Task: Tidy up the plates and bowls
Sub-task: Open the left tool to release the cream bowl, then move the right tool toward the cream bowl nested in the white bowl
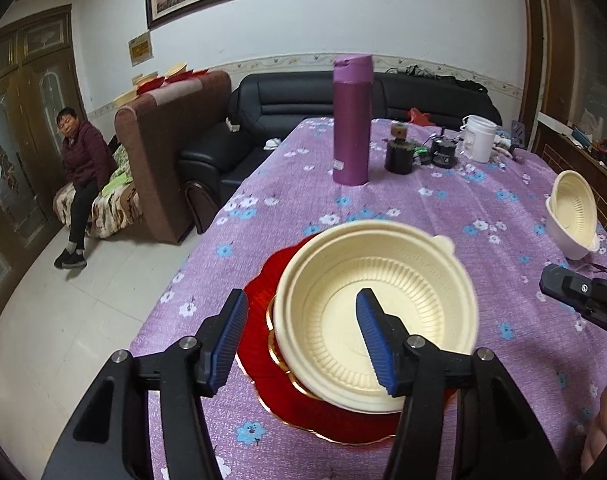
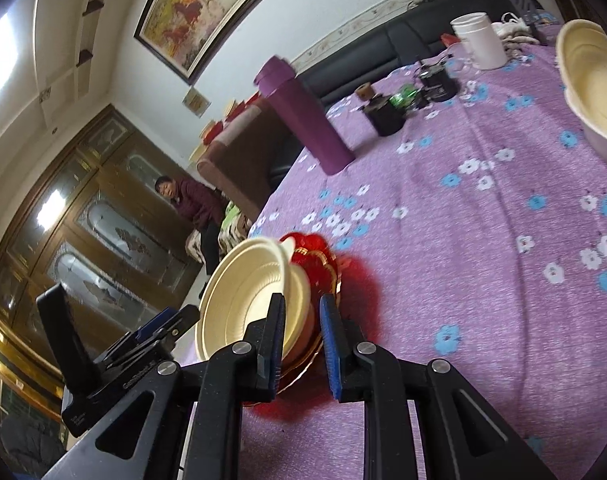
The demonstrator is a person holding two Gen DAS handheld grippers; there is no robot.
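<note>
- The cream bowl point(image 1: 377, 316) sat tilted on the red plate point(image 1: 263, 340), which lay on the purple flowered tablecloth point(image 1: 443, 208) near the table edge, on the near side of the purple flask point(image 1: 352, 120).
- The left gripper point(image 1: 301, 340) was spread wide, one blue pad outside the bowl's rim and the other over its inside; neither pad could be seen pressing the wall.
- The right gripper point(image 2: 301, 344) stood partly open beside the bowl's far rim, with the gilt edge of the red plate between its jaws; whether it touched plate or bowl could not be told.
- A second stack of bowls point(image 1: 573, 216) waited well to the right of the flask, near a white cup point(image 1: 479, 138).
- To do the step well, I judged the left gripper should straddle the bowl's wall squarely and close gently, since the thin plastic would likely flex.
- The lift ought to be straight up, with the plate steadied so it would not slide toward the table edge.
- The tilt made a slip the main risk.
</note>
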